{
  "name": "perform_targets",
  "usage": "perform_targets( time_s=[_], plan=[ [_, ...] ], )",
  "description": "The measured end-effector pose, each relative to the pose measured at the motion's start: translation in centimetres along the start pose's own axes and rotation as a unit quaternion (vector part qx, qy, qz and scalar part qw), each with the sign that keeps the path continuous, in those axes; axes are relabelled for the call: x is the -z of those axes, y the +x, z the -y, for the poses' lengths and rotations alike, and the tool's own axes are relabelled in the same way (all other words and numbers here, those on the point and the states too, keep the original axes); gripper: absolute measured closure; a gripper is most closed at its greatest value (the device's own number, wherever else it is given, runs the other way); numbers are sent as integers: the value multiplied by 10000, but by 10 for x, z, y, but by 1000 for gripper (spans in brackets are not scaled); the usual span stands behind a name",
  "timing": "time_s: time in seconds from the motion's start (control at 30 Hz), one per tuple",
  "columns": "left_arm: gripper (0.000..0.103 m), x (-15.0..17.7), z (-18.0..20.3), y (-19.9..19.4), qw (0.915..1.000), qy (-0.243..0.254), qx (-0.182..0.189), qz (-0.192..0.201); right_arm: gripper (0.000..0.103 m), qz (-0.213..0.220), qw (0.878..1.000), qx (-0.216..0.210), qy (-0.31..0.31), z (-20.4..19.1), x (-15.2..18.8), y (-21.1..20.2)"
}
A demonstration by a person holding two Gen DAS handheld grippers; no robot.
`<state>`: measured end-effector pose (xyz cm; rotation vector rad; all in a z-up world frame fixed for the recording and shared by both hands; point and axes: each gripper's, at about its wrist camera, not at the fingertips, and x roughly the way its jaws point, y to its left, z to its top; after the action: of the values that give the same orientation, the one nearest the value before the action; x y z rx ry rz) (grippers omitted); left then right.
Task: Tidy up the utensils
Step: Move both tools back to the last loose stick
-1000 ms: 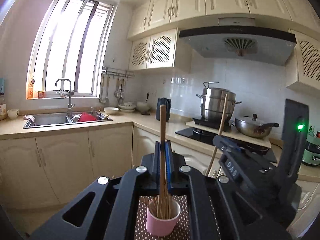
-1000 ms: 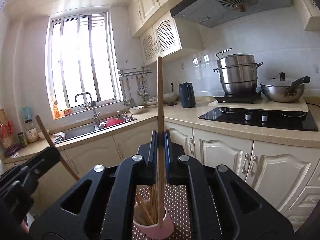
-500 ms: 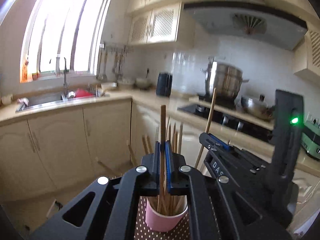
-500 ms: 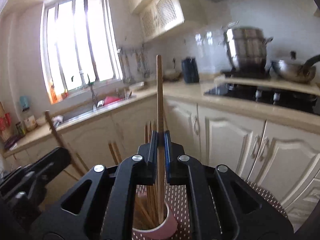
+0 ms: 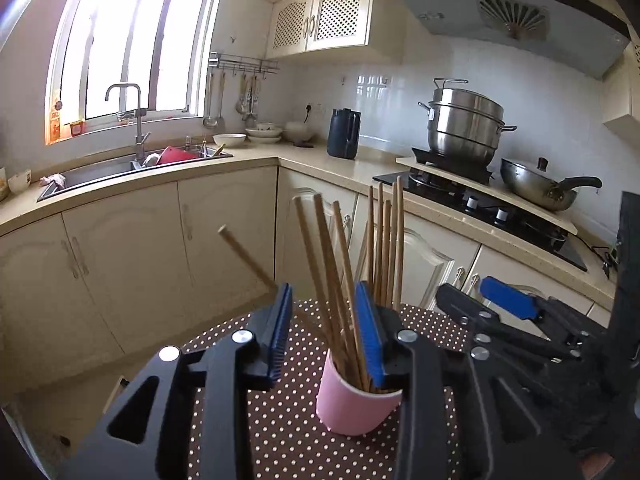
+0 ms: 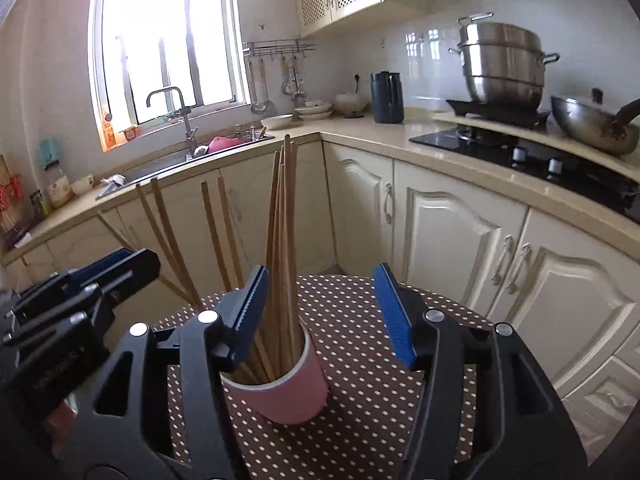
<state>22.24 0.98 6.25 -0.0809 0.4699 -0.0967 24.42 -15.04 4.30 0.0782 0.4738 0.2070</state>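
A pink cup [image 5: 356, 400] stands on a brown polka-dot table [image 5: 288, 432] and holds several wooden chopsticks [image 5: 384, 248]. My left gripper [image 5: 324, 332] is open just above and behind the cup, with chopsticks rising between its blue pads. The cup also shows in the right wrist view [image 6: 288, 388], with its chopsticks [image 6: 284, 216] upright. My right gripper [image 6: 324, 312] is open over the cup, holding nothing. Each gripper shows at the edge of the other's view.
Cream kitchen cabinets [image 6: 452, 232] wrap around behind the table. A sink [image 5: 120, 168] sits under the window at the left. A stove with a steel pot [image 5: 464, 128] and a wok [image 5: 536, 188] is at the right. A dark kettle [image 5: 343, 134] stands on the counter.
Both grippers were shut on single chopsticks above the cup. They have lowered and opened, and those chopsticks now stand in the cup with the others.
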Motion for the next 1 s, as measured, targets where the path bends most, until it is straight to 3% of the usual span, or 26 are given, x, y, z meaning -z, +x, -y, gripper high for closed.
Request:
perform_targets(
  time_s=[0.47, 1.0],
  plan=[
    [66, 23, 2, -32, 10000, -6, 31, -57, 39, -11, 9999, -33, 105, -11, 22, -48],
    [66, 76, 7, -63, 9991, 86, 14, -409, 33, -562, 9982, 108, 204, -17, 70, -68]
  ],
)
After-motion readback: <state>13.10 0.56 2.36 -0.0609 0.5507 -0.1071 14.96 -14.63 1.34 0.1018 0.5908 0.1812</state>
